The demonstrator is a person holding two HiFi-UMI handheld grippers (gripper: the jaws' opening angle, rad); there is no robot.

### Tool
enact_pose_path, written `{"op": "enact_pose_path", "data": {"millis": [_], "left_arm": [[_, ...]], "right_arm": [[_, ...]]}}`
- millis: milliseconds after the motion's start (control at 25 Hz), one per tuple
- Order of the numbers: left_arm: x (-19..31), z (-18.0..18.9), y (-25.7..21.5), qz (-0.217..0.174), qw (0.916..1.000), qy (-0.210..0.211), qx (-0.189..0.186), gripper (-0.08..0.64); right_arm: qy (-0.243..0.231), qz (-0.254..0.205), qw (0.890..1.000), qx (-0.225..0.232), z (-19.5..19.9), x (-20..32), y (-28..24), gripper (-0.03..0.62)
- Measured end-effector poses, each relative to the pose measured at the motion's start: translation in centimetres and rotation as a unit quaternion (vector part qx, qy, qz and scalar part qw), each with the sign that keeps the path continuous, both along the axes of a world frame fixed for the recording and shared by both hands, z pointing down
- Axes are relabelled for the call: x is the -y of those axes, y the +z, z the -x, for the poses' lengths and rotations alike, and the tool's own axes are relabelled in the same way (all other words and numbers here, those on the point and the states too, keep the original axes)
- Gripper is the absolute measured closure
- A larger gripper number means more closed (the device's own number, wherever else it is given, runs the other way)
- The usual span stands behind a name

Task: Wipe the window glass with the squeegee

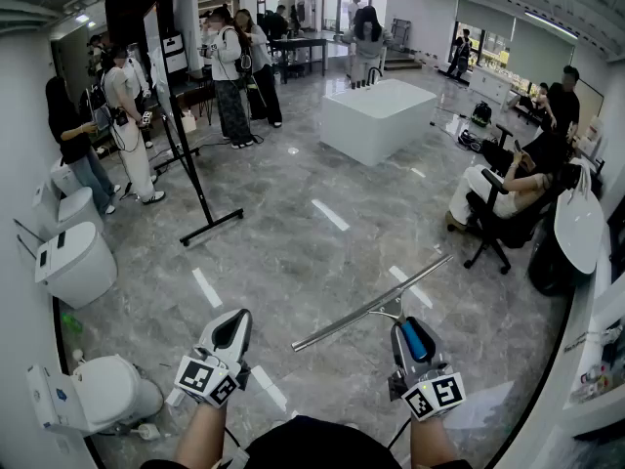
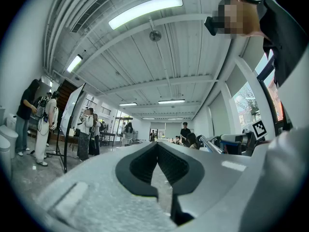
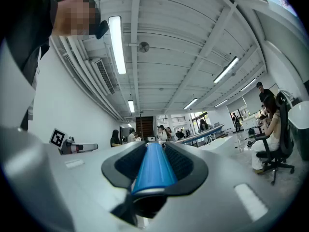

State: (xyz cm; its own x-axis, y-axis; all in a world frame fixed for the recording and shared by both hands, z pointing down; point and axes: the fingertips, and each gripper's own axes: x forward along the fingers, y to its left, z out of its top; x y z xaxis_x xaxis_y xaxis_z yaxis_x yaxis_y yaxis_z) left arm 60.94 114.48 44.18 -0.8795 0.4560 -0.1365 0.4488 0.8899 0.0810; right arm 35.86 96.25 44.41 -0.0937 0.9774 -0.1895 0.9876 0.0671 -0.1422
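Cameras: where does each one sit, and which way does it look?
Head view: on the person's head, looking down at the floor; both arms, left gripper, right gripper and squeegee show.
Left gripper view: on the left gripper, looking along shut, empty jaws to the ceiling; the person's torso at right.
Right gripper view: on the right gripper, looking along jaws shut on the squeegee's blue handle; torso at left.
Shared: each gripper view shows the other gripper.

Squeegee (image 1: 361,310) — shiny metal blade; floor (image 1: 293,233) glossy stone.
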Motion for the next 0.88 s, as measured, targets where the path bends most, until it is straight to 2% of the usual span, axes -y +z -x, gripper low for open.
{"op": "enact_pose_path", "data": {"millis": [520,720,880], "left_arm": [[1.0,1.4,0.4,-0.002,0.9997,0.026,0.003,0.557],[1.6,2.7,1.0,-0.02,0.9983,0.055,0.003,0.557],[3.4,5.4,1.9,-0.02,0.9945,0.103,0.006,0.557]], "right_arm": [[0.023,-0.009,1.0,-0.01,0.6,2.1,0.7,0.462],[0.055,-0.01,0.998,-0.01,0.6,4.4,0.4,0.46],[0.094,-0.007,0.995,-0.023,1.5,8.3,-0.3,0.46]]}}
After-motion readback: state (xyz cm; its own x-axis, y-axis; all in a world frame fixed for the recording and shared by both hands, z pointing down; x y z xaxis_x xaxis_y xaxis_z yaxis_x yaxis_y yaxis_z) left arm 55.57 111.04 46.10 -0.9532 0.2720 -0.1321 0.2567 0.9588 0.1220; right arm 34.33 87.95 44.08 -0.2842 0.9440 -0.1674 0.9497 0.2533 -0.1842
